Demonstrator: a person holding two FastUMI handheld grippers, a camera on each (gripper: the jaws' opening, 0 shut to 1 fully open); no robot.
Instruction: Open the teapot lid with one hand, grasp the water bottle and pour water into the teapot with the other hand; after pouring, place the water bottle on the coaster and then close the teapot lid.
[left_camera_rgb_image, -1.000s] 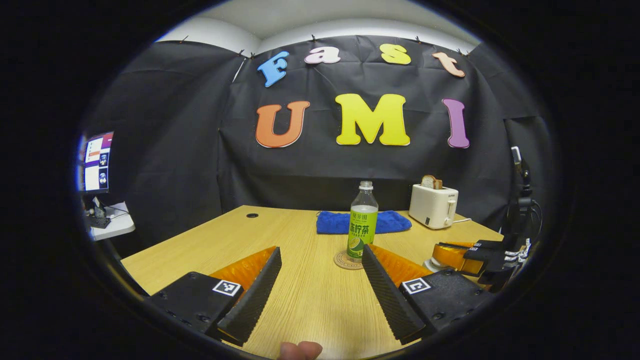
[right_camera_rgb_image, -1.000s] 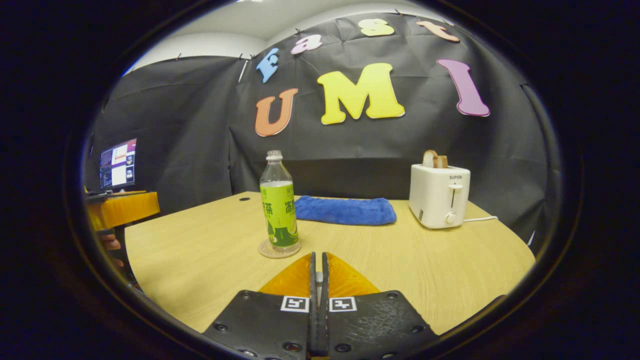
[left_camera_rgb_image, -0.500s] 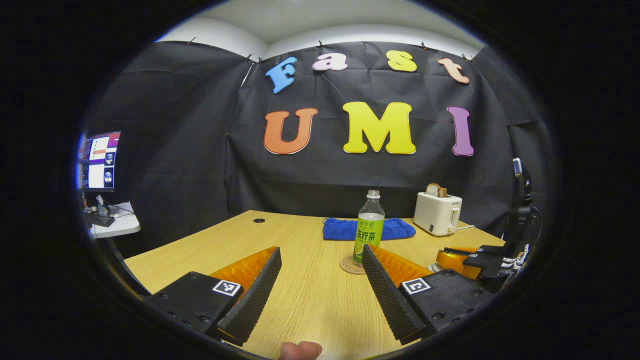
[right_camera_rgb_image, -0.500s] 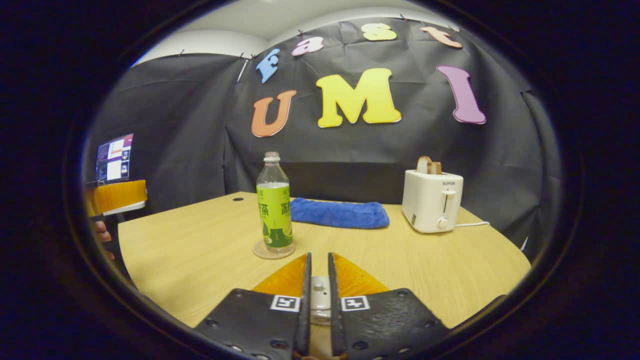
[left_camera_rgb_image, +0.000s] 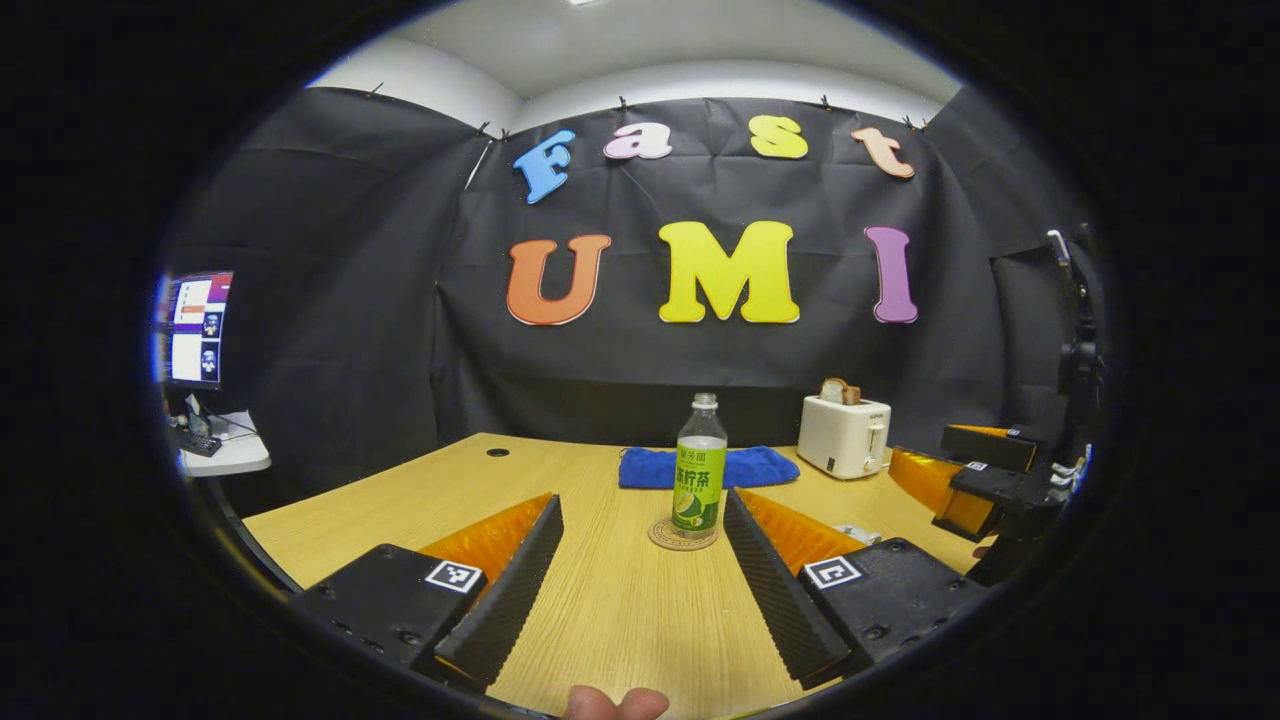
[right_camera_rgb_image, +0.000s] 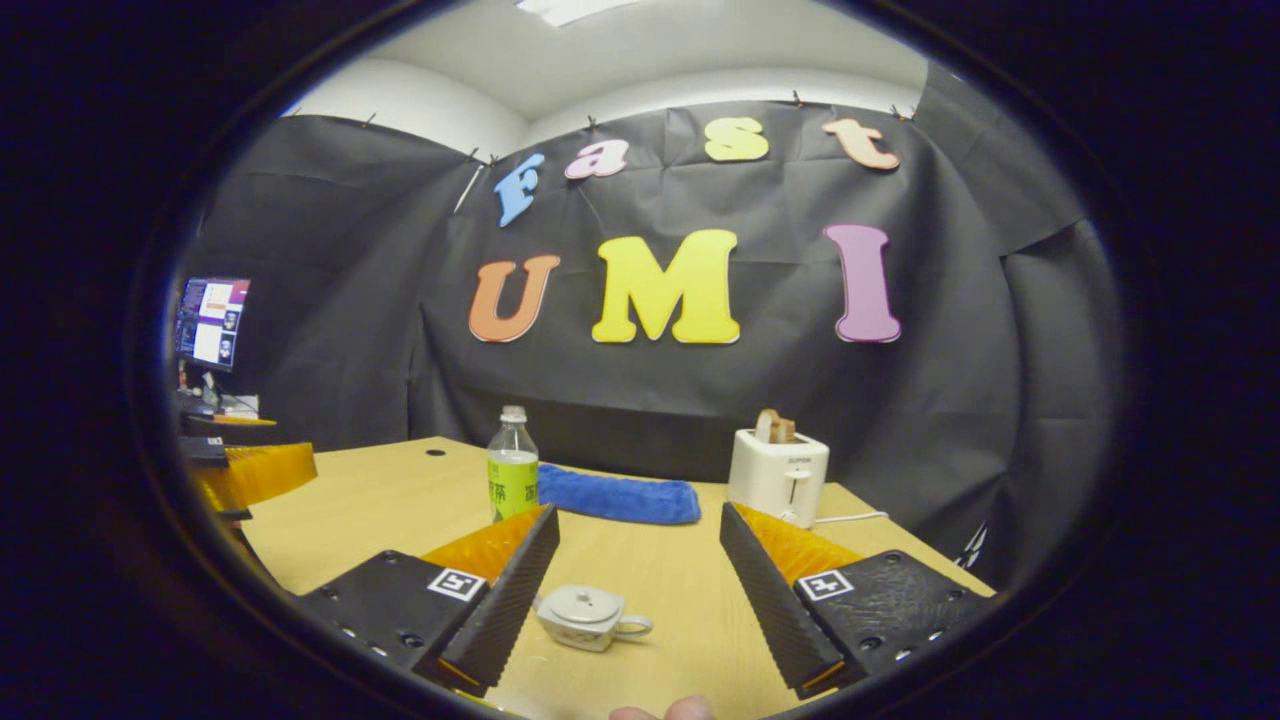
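Teapot (right_camera_rgb_image: 588, 617), small and pale with its lid on, sat on the wooden table (right_camera_rgb_image: 660, 570) between the spread fingers of the right gripper (right_camera_rgb_image: 638, 590), which gripped nothing. From that gripper, the water bottle (right_camera_rgb_image: 512, 479) stood upright at about eleven o'clock, with a blue towel (right_camera_rgb_image: 618, 497) at twelve and a white toaster (right_camera_rgb_image: 778, 476) holding bread at one. In the left gripper view, the left gripper (left_camera_rgb_image: 642, 575) was likewise wide apart and empty above the table, the bottle resting on its round coaster (left_camera_rgb_image: 682, 534) straight ahead at twelve o'clock.
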